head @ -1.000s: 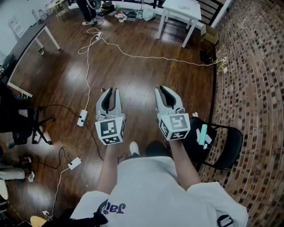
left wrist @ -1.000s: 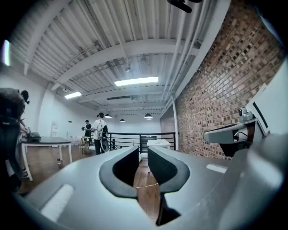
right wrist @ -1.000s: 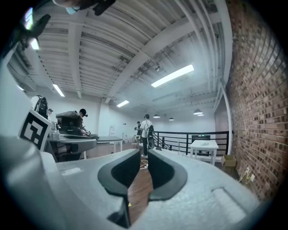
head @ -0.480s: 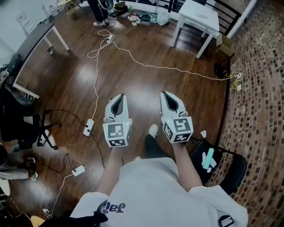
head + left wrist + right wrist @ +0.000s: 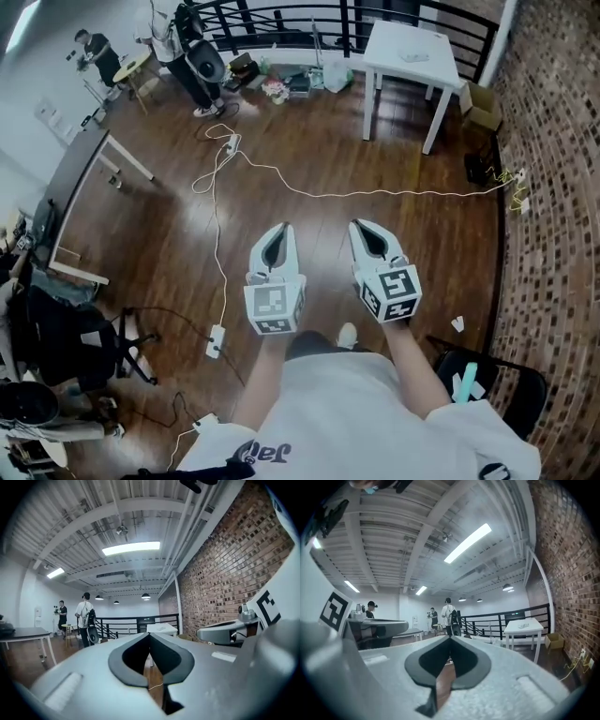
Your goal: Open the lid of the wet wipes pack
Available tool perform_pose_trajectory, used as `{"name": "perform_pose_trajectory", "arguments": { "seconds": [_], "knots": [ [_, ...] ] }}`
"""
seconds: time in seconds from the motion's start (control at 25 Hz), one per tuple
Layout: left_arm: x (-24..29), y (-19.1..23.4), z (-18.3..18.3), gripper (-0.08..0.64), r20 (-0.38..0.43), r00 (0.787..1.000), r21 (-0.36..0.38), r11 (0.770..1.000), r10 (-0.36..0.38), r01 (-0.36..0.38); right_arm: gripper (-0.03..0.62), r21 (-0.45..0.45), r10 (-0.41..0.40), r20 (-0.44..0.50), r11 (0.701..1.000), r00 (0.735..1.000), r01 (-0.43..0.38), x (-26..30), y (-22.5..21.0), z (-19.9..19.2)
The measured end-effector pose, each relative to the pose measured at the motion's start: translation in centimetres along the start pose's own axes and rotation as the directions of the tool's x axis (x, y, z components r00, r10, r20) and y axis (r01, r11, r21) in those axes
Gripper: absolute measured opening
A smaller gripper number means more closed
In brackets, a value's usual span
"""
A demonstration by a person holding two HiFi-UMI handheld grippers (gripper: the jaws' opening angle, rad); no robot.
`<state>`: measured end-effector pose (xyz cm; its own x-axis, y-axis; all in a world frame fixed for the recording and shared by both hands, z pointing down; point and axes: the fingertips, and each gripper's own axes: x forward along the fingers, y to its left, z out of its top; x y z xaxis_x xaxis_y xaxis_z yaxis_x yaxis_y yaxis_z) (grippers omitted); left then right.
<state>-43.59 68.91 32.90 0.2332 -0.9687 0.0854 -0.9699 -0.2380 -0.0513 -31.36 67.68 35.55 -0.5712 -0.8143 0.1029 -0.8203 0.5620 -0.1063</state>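
No wet wipes pack can be made out for certain. A small flat thing (image 5: pixel 413 56) lies on the white table (image 5: pixel 441 49) far ahead, too small to identify; it also shows in the right gripper view (image 5: pixel 524 625). My left gripper (image 5: pixel 281 228) and right gripper (image 5: pixel 360 225) are held side by side, level, in front of the person's chest above the wooden floor. In both gripper views the fingertips meet with nothing between them: left gripper (image 5: pixel 149 634), right gripper (image 5: pixel 450 639).
A white cable (image 5: pixel 309 192) runs across the floor ahead, with power strips (image 5: pixel 216 339) at the left. A brick wall (image 5: pixel 553 187) lines the right. A black chair (image 5: pixel 492 380) with a teal item (image 5: pixel 466 382) stands behind at the right. People (image 5: pixel 173 37) stand by the railing (image 5: pixel 281 14).
The person has walked forward: the white table and railing are nearer, the black chair has dropped back. Both grippers kept their side-by-side pose. The right jaws look narrower than in the earliest frame.
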Motion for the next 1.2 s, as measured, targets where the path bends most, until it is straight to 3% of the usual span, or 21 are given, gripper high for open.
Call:
{"name": "perform_pose_trajectory", "arguments": {
  "seconds": [0.24,0.4,0.64,0.84,1.04,1.12,1.2],
  "knots": [
    [9.2,-4.4,-0.9,0.011,-0.011,0.992,0.040,0.991,-0.127,0.128,-0.009,0.024,-0.043,-0.034,0.999,0.998,0.044,1.9,-5.3,-3.0],
    [17.6,-7.5,-2.0,0.012,-0.026,0.966,0.045,0.965,-0.259,0.260,-0.009,0.043,-0.183,-0.073,0.982,0.980,0.186,4.6,-14.1,-3.9],
    [31.8,-13.5,-0.4,0.014,0.006,0.877,0.061,0.875,-0.481,0.480,-0.009,-0.003,-0.363,-0.086,0.931,0.928,0.364,9.1,-27.3,-0.8],
    [42.3,-16.3,1.3,0.014,0.009,0.808,0.049,0.807,-0.590,0.589,-0.009,-0.031,-0.448,-0.025,0.894,0.894,0.447,12.3,-34.2,3.8],
    [48.3,-20.5,-0.2,0.014,-0.027,0.731,0.017,0.731,-0.682,0.682,-0.009,0.101,-0.474,-0.075,0.872,0.877,0.480,12.8,-38.8,1.6],
    [50.7,-22.4,-0.4,0.014,-0.021,0.712,0.029,0.711,-0.702,0.703,-0.009,0.061,-0.500,-0.095,0.860,0.861,0.506,13.1,-41.6,0.8],
    [53.5,-24.6,-0.4,0.014,-0.010,0.705,0.041,0.704,-0.709,0.709,-0.009,0.026,-0.521,-0.101,0.850,0.847,0.526,13.1,-45.3,0.6]
  ]
}}
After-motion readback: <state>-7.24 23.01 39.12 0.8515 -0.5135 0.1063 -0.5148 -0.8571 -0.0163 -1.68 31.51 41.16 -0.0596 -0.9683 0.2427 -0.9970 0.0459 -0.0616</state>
